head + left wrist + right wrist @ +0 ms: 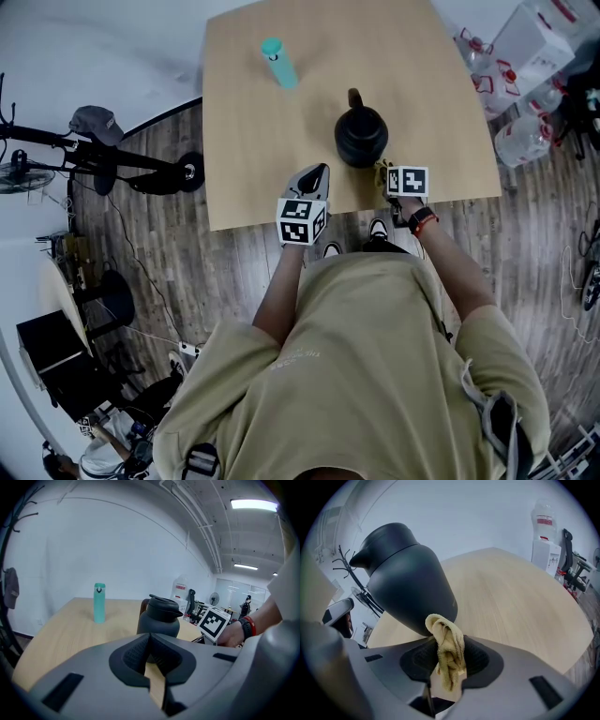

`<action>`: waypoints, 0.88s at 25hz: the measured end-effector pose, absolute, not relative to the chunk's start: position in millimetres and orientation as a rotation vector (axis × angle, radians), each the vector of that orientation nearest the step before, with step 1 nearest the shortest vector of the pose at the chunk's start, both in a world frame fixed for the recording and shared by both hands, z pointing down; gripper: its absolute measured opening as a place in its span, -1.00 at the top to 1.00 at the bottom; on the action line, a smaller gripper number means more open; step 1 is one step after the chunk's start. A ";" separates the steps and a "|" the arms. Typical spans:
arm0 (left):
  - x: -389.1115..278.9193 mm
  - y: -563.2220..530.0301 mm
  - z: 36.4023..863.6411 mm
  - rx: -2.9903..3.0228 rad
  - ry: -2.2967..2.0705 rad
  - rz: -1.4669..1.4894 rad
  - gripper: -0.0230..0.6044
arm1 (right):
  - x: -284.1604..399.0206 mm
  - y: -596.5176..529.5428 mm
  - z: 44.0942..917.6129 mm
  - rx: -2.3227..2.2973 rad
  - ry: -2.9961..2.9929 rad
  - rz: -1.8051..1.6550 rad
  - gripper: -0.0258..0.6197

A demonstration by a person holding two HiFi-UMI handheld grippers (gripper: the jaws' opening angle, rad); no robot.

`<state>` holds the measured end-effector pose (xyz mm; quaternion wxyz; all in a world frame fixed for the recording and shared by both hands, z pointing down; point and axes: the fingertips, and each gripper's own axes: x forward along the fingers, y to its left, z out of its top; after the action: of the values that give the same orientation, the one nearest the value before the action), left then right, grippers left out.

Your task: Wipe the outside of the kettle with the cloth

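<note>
Right gripper view: right hand-held gripper pinches cloth beside kettle; left hand-held gripper closed.

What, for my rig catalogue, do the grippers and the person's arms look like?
Both the left gripper and right gripper have smooth grey bodies with dark ribbed pads inside the jaws. Each carries a white cube with black square markers. The person wears a short-sleeved beige T-shirt, and a black-and-red wristband on the right wrist.

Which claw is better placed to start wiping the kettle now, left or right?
Right. The right claw is shut on the yellow cloth, close beside the black kettle. The left claw is shut and holds nothing.
</note>
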<state>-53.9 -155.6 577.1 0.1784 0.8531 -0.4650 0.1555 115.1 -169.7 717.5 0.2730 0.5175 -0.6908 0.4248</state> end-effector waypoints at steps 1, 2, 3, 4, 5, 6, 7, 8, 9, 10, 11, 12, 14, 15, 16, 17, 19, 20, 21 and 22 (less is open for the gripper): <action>-51.9 -155.5 577.2 2.413 -1.318 0.438 0.85 | 118.6 -172.1 717.5 1.391 -1.861 1.136 0.47; -49.9 -155.4 577.3 2.414 -1.321 0.438 0.85 | 122.0 -174.5 717.5 1.389 -1.863 1.128 0.47; -48.1 -155.2 577.3 2.414 -1.323 0.439 0.85 | 125.3 -177.1 717.7 1.389 -1.864 1.119 0.47; -46.6 -155.3 577.1 2.413 -1.325 0.441 0.85 | 128.5 -179.9 717.8 1.390 -1.863 1.111 0.47; -45.6 -155.6 576.7 2.412 -1.328 0.441 0.85 | 131.1 -182.8 717.6 1.393 -1.863 1.105 0.47; -44.8 -156.1 576.1 2.412 -1.330 0.441 0.85 | 133.2 -185.5 717.1 1.396 -1.864 1.103 0.47; -44.2 -156.8 575.2 2.413 -1.332 0.441 0.85 | 135.0 -188.0 716.2 1.400 -1.866 1.102 0.47; -43.7 -157.7 574.1 2.414 -1.335 0.440 0.85 | 136.9 -190.4 714.8 1.404 -1.869 1.101 0.47; -43.2 -158.7 572.9 2.414 -1.338 0.439 0.85 | 139.3 -192.8 712.8 1.412 -1.872 1.098 0.47; -42.8 -159.7 571.5 2.414 -1.343 0.438 0.85 | 142.3 -195.2 709.9 1.423 -1.878 1.093 0.47; -42.4 -160.7 569.7 2.413 -1.348 0.438 0.85 | 145.9 -197.8 705.6 1.439 -1.887 1.083 0.47; -42.0 -162.1 567.2 2.414 -1.354 0.436 0.85 | 149.7 -200.7 699.4 1.457 -1.899 1.067 0.47; -41.9 -167.5 558.8 2.420 -1.369 0.422 0.85 | 157.4 -208.8 681.7 1.497 -1.932 1.015 0.47; -42.3 -171.9 553.0 2.424 -1.381 0.409 0.85 | 160.8 -214.1 670.5 1.517 -1.952 0.984 0.47; -42.6 -177.0 546.5 2.427 -1.394 0.396 0.85 | 164.2 -220.0 657.8 1.539 -1.975 0.951 0.47; -42.4 -182.4 538.9 2.431 -1.408 0.383 0.85 | 167.8 -225.9 644.0 1.562 -2.001 0.917 0.47; -39.4 -193.1 521.0 2.449 -1.428 0.357 0.85 | 174.9 -237.6 613.9 1.614 -2.062 0.843 0.47; -37.4 -197.9 510.9 2.463 -1.431 0.344 0.85 | 177.4 -242.9 598.1 1.642 -2.097 0.801 0.47; -35.7 -202.7 500.2 2.478 -1.434 0.332 0.85 | 178.9 -247.4 581.3 1.670 -2.131 0.756 0.47; -34.6 -207.7 488.9 2.495 -1.442 0.322 0.85 | 179.2 -251.2 563.8 1.696 -2.163 0.709 0.47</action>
<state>-34.6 -207.7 488.9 0.1208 0.8541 -0.4937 0.1102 179.2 -251.2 563.8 0.1508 0.5907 -0.7532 0.2470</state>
